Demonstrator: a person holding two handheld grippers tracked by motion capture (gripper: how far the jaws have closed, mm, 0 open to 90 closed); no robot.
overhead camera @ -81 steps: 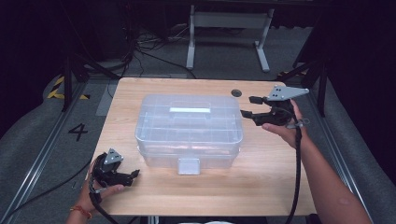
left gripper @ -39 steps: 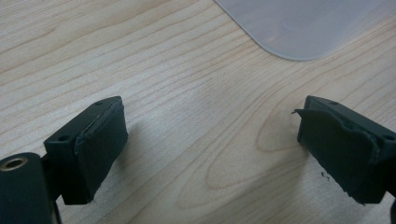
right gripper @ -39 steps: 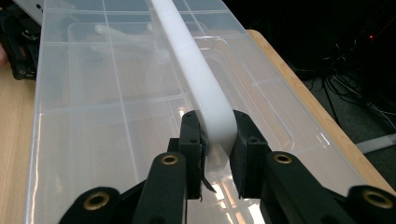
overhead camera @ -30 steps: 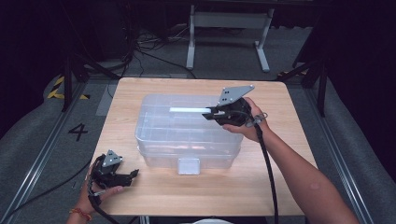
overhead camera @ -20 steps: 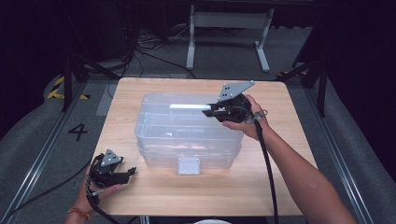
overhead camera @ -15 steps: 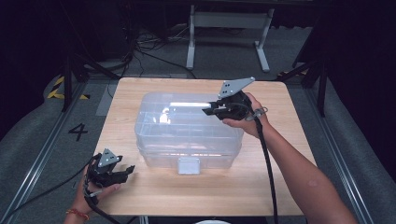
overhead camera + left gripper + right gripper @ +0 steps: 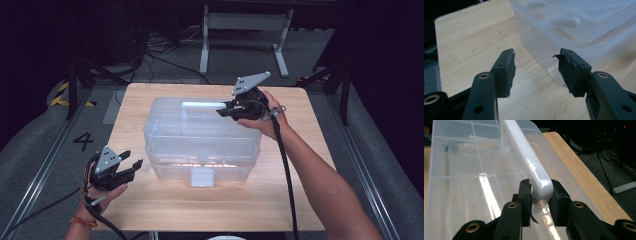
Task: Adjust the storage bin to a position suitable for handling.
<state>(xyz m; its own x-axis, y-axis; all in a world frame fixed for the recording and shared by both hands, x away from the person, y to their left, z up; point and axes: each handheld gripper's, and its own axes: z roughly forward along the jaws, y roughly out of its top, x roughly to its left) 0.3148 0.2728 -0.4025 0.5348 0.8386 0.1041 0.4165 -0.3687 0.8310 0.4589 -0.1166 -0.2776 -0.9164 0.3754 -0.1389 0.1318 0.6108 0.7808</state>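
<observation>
We have swung our right claw from the far right corner onto the clear plastic storage box at mid-worktop; it now pinches the box's white handle, lifted off the lid, so a carry looks close. Our left claw, empty near the front left edge, has just been closing, a gap remaining between its jaws.

A single black numeral "4" is painted on the grey floor, left of the desk (no other legible text appears anywhere).
</observation>
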